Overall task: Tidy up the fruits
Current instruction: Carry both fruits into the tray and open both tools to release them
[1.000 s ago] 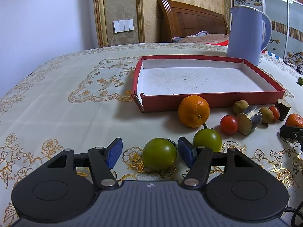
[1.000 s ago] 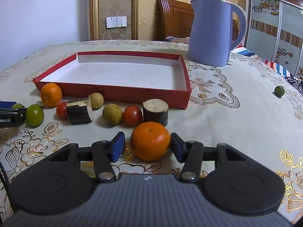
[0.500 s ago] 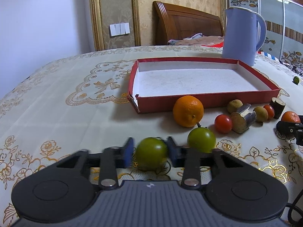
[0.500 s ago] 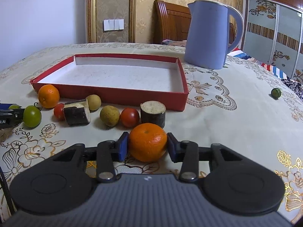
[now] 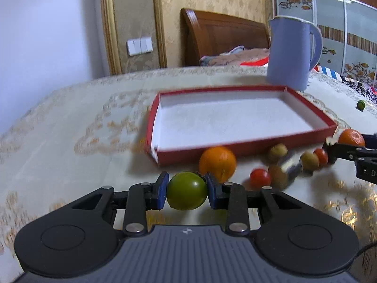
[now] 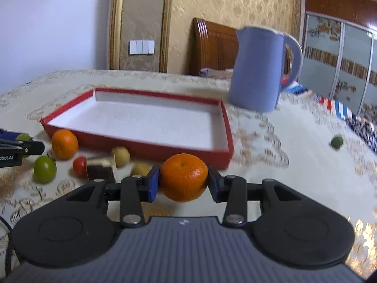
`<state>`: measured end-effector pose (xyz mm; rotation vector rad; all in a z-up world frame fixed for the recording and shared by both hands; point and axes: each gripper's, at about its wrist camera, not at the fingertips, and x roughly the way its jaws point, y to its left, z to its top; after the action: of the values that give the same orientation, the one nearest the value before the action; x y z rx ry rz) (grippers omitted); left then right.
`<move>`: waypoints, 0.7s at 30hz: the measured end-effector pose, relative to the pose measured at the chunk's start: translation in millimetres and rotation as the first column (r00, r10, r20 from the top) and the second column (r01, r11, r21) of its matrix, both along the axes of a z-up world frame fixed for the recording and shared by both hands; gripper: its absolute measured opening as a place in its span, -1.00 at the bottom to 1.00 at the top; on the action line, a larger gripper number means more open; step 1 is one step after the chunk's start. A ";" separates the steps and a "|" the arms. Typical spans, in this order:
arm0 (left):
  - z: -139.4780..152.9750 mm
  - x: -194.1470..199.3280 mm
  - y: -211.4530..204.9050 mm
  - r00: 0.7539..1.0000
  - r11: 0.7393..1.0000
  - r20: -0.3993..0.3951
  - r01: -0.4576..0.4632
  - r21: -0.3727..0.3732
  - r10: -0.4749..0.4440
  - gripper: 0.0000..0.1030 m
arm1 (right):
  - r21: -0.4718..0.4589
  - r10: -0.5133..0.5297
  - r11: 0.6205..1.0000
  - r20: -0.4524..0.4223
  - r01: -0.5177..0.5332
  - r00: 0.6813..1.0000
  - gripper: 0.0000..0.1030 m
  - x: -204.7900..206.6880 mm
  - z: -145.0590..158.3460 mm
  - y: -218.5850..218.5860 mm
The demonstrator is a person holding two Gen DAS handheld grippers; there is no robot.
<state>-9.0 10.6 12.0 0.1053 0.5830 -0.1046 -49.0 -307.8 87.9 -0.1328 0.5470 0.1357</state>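
Note:
My left gripper (image 5: 187, 191) is shut on a green tomato (image 5: 186, 194) and holds it above the tablecloth, in front of the red tray (image 5: 245, 146). My right gripper (image 6: 183, 181) is shut on an orange (image 6: 183, 176), lifted near the tray's (image 6: 150, 146) front right corner. On the cloth before the tray lie another orange (image 5: 217, 163) (image 6: 64, 144), a second green tomato (image 6: 44, 169), red tomatoes (image 5: 260, 178) (image 6: 79, 165), brownish fruits (image 6: 121, 156) and a dark block (image 6: 100, 168). The tray's white floor is bare.
A blue kettle (image 5: 292, 52) (image 6: 259, 68) stands behind the tray's far right corner. A small green fruit (image 5: 360, 105) (image 6: 337, 142) lies alone on the cloth at the right. A bed headboard (image 5: 221, 37) is behind the table.
Both grippers closed on their fruits, then lifted them off the cloth. Both views have risen and the scene is motion-blurred.

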 end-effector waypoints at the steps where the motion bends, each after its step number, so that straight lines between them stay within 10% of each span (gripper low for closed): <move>1: 3.4 3.7 -2.3 1.000 1.000 0.001 0.006 0.003 -0.006 -0.36 | 0.000 0.001 1.000 0.010 -0.001 1.000 -0.23 3.0 3.0 1.5; 21: 8.6 115.6 -29.3 0.998 1.000 -0.059 -0.023 -0.001 0.023 -0.36 | 0.013 -0.066 0.998 -0.043 0.067 0.997 -0.23 116.3 3.3 14.0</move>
<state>106.5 -18.7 20.6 0.0940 0.6433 -0.0857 67.3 -293.8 91.3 -0.0982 0.5921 0.0778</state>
